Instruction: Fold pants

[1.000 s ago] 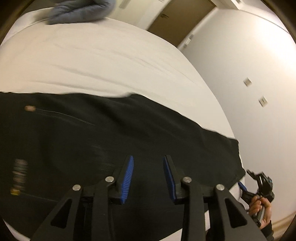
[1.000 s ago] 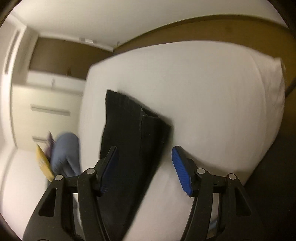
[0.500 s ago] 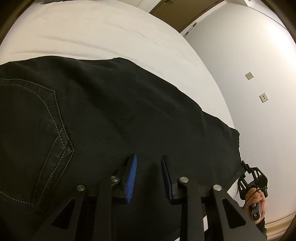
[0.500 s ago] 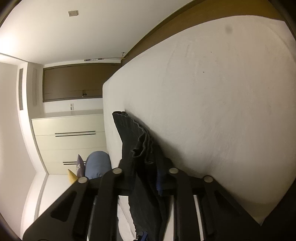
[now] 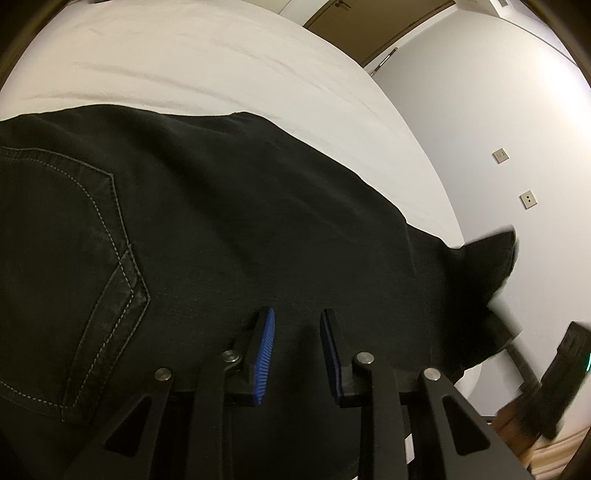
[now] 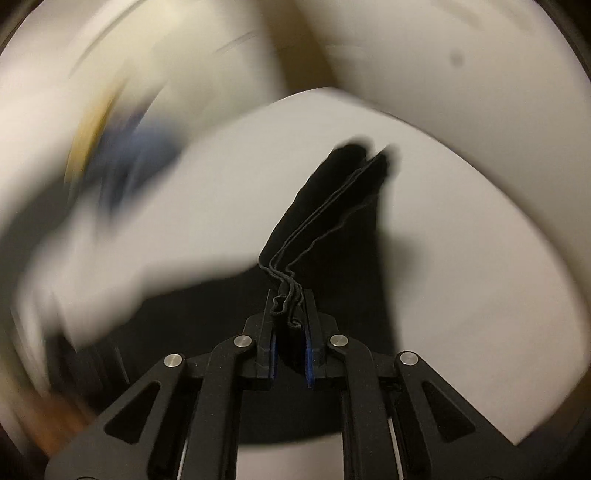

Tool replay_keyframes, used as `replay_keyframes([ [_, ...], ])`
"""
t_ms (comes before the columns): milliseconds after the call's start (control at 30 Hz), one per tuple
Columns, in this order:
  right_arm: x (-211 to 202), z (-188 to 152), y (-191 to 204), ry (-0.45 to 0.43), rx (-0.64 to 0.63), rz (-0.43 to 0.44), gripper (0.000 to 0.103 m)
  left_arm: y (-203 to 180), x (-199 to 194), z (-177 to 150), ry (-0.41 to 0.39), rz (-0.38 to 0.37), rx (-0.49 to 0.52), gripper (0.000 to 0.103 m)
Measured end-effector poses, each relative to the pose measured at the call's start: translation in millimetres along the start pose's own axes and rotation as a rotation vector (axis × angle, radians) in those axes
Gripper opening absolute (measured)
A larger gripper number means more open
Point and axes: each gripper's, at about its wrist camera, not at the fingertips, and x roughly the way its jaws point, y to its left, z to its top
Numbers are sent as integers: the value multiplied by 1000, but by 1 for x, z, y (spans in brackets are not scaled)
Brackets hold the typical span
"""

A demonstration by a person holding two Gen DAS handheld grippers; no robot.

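Note:
Black pants [image 5: 229,206] lie spread across a white bed [image 5: 207,59], with a stitched back pocket [image 5: 74,258] at the left. My left gripper [image 5: 297,325] hovers just over the cloth with its jaws a little apart and nothing between them. My right gripper [image 6: 290,314] is shut on the stacked leg hems [image 6: 332,221] and holds them up off the bed. In the left wrist view the lifted leg end [image 5: 491,258] rises at the right, beside the blurred right gripper [image 5: 561,380].
A white wall with two switch plates [image 5: 513,177] runs along the bed's right side. A brown door [image 5: 373,26] stands beyond the bed's far end. The right wrist view is heavily blurred; a blue and yellow smear [image 6: 122,147] shows at the left.
My right gripper closed on the leg hems and lifted them off the bed. My left gripper moved lower over the pants near the back pocket, jaws slightly narrower.

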Motion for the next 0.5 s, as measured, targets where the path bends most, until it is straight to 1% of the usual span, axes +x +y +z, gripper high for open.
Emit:
replay_keyframes([
  [33, 13, -12, 31, 58, -144, -36, 10, -1, 0, 0, -1, -2, 1, 29],
  [67, 28, -23, 46, 109, -201, -52, 9, -1, -1, 0, -1, -6, 2, 32],
  [100, 43, -31, 52, 153, -202, -56, 9, -2, -2, 0, -1, -16, 6, 35],
  [133, 52, -35, 53, 173, -183, -67, 10, -4, -3, 0, -1, -22, 8, 45],
  [167, 57, -36, 52, 161, -161, -79, 10, -7, -5, 0, -7, -31, 10, 58],
  [200, 58, -35, 53, 153, -161, -89, 10, -10, -6, 0, -14, -35, 14, 65],
  [233, 59, -34, 56, 148, -177, -104, 10, -14, -7, 1, -19, -36, 18, 78],
  [267, 65, -31, 60, 144, -194, -115, 10, -18, -7, 2, -27, -35, 22, 87],
  [300, 71, -28, 64, 137, -213, -125, 10, -24, -6, 4, -32, -41, 22, 90],
  [333, 66, -29, 67, 130, -228, -134, 10, -27, -5, 5, -33, -50, 20, 92],
  [400, 50, -33, 73, 114, -236, -152, 10, -35, -2, 10, -21, -90, 7, 93],
  [433, 44, -30, 80, 83, -248, -163, 10, -38, 1, 13, -10, -102, 2, 96],
  [467, 20, -33, 86, 63, -265, -172, 10, -42, 5, 17, 8, -112, -4, 97],
  [500, 20, -31, 94, 45, -285, -180, 10, -45, 9, 21, 26, -127, -8, 97],
])
